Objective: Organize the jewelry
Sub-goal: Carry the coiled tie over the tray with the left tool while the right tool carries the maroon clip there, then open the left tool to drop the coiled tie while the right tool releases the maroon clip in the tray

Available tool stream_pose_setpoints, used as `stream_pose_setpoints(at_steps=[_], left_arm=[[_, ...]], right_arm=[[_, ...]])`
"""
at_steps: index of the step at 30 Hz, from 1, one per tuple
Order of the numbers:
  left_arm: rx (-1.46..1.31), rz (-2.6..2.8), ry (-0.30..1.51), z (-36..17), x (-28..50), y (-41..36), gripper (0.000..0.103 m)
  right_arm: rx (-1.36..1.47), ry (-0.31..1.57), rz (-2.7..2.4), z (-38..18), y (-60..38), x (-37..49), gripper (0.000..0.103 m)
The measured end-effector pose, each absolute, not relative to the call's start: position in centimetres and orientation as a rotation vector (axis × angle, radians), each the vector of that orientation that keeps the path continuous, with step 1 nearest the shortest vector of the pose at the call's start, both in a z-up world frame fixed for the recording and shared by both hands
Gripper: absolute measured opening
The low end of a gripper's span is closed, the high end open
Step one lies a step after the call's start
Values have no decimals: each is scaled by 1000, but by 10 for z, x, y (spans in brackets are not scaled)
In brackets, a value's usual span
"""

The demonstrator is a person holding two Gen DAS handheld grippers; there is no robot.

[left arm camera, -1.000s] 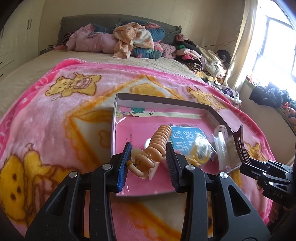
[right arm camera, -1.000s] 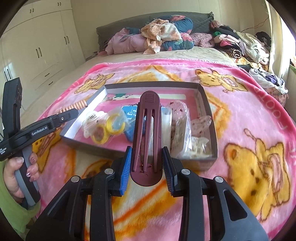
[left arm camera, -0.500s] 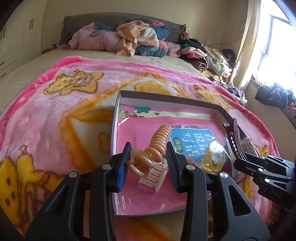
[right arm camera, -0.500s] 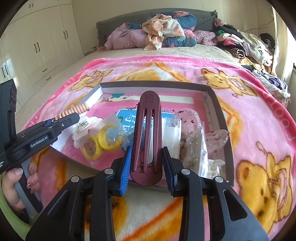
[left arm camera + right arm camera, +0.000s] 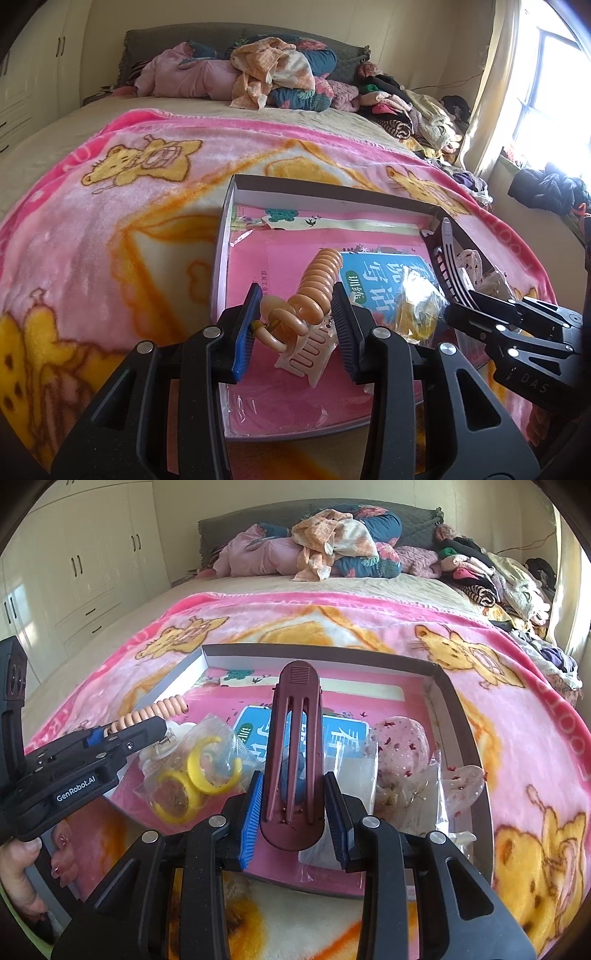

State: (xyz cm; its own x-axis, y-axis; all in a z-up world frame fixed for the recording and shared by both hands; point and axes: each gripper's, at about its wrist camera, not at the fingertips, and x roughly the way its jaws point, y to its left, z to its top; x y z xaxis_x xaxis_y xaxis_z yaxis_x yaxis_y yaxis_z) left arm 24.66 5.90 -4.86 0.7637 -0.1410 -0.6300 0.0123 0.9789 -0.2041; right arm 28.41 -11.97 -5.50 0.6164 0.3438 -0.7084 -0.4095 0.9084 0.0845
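Clamping the coiled peach hair tie [image 5: 314,291], the left gripper [image 5: 295,325] holds it over the near-left part of the box [image 5: 221,240]. The right gripper [image 5: 293,808] grips the maroon hair clip [image 5: 295,746] at its base, long axis pointing away along the fingers, above the near edge; placement lies straight ahead and down.

Right gripper [image 5: 293,808] clamps a maroon hair clip [image 5: 293,760], upright, over a shallow box [image 5: 458,701] on a pink blanket [image 5: 517,686]. Left gripper [image 5: 127,734] enters from the left, gripping a peach spiral hair tie [image 5: 162,710]. Bagged yellow rings [image 5: 195,779] lie in the box.
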Motion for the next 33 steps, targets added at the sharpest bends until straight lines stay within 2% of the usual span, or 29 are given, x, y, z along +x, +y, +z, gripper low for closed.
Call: stream_pose_setpoints(at_steps=[18, 21, 26, 28, 33], left_arm=[[-179, -91, 703, -47, 245, 51, 37], [-178, -93, 697, -45, 245, 51, 41], [-174, -94, 693, -40, 241, 49, 53], [-168, -92, 688, -37, 238, 49, 54], [-165, -86, 675, -30, 234, 49, 62]], right_arm=[[-53, 779, 423, -49, -131, 271, 33], [-53, 775, 420, -47, -133, 269, 34], [-46, 764, 414, -42, -136, 265, 42], [-41, 758, 408, -40, -137, 263, 50], [-34, 744, 393, -34, -141, 258, 59]])
